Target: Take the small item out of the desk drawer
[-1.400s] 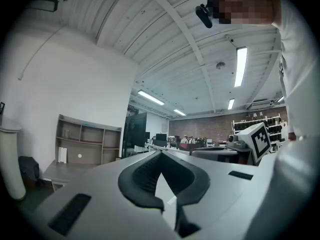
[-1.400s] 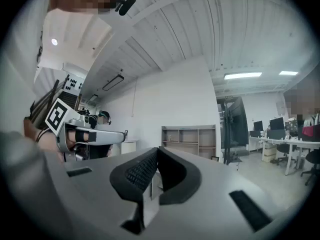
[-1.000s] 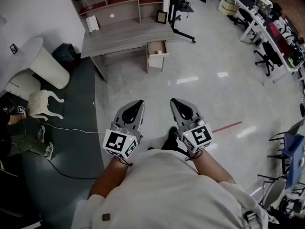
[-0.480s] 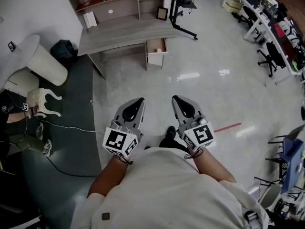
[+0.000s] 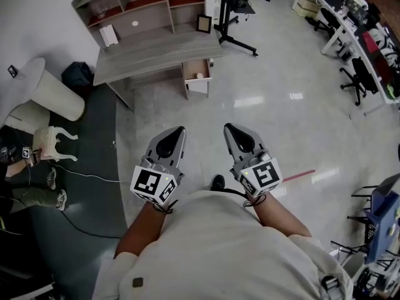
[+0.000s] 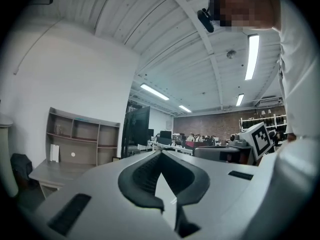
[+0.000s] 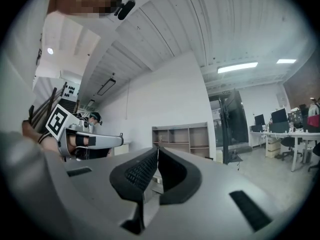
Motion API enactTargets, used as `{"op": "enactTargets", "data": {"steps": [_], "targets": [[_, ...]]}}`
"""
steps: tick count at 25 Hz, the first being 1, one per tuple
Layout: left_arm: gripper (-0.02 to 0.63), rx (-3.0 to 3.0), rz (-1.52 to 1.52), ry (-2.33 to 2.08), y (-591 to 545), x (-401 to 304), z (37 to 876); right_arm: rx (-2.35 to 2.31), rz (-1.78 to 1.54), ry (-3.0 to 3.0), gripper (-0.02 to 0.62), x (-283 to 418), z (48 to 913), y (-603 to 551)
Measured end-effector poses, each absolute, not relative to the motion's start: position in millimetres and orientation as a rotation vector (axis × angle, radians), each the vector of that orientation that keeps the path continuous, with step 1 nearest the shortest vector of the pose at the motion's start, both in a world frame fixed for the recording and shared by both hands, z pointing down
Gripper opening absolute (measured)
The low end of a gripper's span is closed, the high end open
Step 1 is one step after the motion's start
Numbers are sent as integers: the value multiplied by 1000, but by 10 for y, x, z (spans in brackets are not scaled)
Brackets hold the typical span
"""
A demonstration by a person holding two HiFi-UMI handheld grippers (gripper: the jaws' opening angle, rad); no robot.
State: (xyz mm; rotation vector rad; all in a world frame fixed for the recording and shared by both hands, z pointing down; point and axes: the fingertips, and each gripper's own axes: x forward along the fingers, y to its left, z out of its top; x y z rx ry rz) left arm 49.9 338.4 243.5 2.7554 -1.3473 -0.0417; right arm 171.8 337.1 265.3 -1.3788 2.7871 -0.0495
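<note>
Head view: small item (image 5: 199,75) in drawer (image 5: 198,87), far beyond fingertips (image 5: 177,132).

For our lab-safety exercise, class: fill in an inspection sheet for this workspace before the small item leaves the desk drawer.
Surface: grey desk, top mostly bare.
Job's things: drawer open, small pale item inside.
Clutter: picture frame on desk; dark bag and white stool on floor.
Grippers: left gripper and right gripper both shut, empty, well short of desk.
Cables: cable lying across dark mat.
Surroundings: office chairs at right; person seated at left.
</note>
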Motion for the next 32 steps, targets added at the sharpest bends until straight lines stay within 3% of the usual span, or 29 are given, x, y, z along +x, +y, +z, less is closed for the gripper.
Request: {"op": "enactTargets", "data": {"steps": [16, 26, 32], "targets": [[11, 2717, -19, -1376, 2650, 1080, 2596, -1351, -168, 2785, 20, 2323, 2906, 2626], [11, 2731, -50, -1299, 1993, 982, 2667, -1409, -181, 2795, 21, 2205, 2986, 2087], [11, 2736, -66, -1261, 1446, 595, 2680, -1437, -191, 2798, 21, 1794, 2987, 1546]]}}
